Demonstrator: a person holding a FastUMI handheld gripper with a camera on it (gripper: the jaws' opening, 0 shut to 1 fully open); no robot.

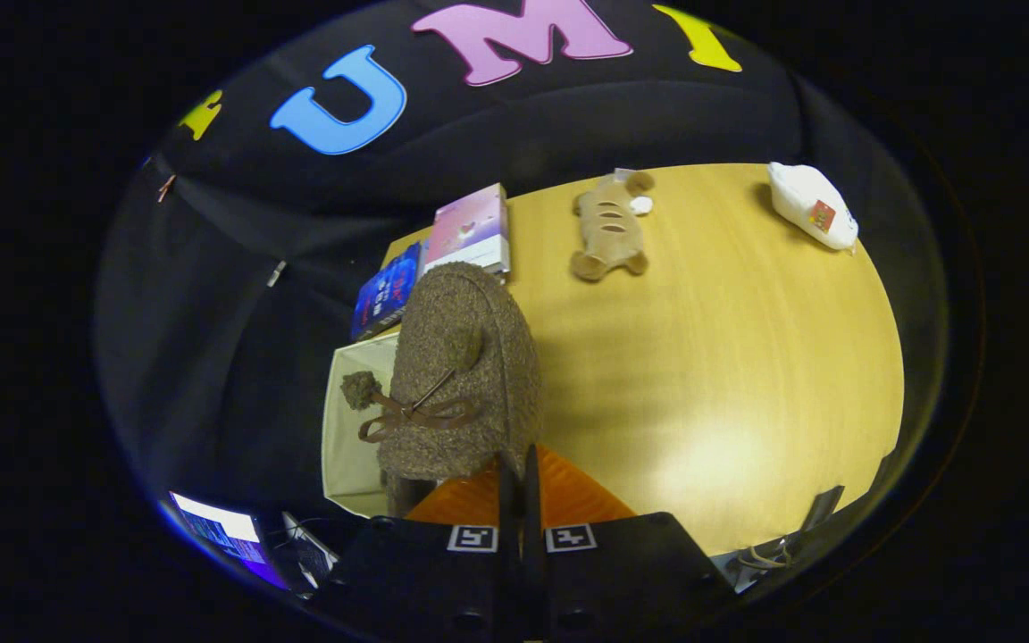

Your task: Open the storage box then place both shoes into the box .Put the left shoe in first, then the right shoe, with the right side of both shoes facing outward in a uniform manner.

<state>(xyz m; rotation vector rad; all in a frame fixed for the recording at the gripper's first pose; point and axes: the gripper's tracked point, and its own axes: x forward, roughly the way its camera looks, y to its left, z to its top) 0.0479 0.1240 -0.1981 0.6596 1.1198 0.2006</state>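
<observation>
A brown fuzzy shoe (pixel 465 375) with a brown bow and two pompoms hangs just ahead of my fingers, toe pointing away from me. My gripper (pixel 519 482) is shut on the shoe's near rim, the two fingers almost touching. Under the shoe and to its left stands the cream storage box (pixel 349 446), open at the top, at the left end of the wooden table (pixel 729 357). The shoe hides most of the box's inside.
A pink book (pixel 470 228) and a blue book (pixel 385 290) lie beyond the box. A tan plush toy (pixel 608 232) and a white bag (pixel 814 205) lie farther back on the table. A lit screen (pixel 215 527) is left of my fingers.
</observation>
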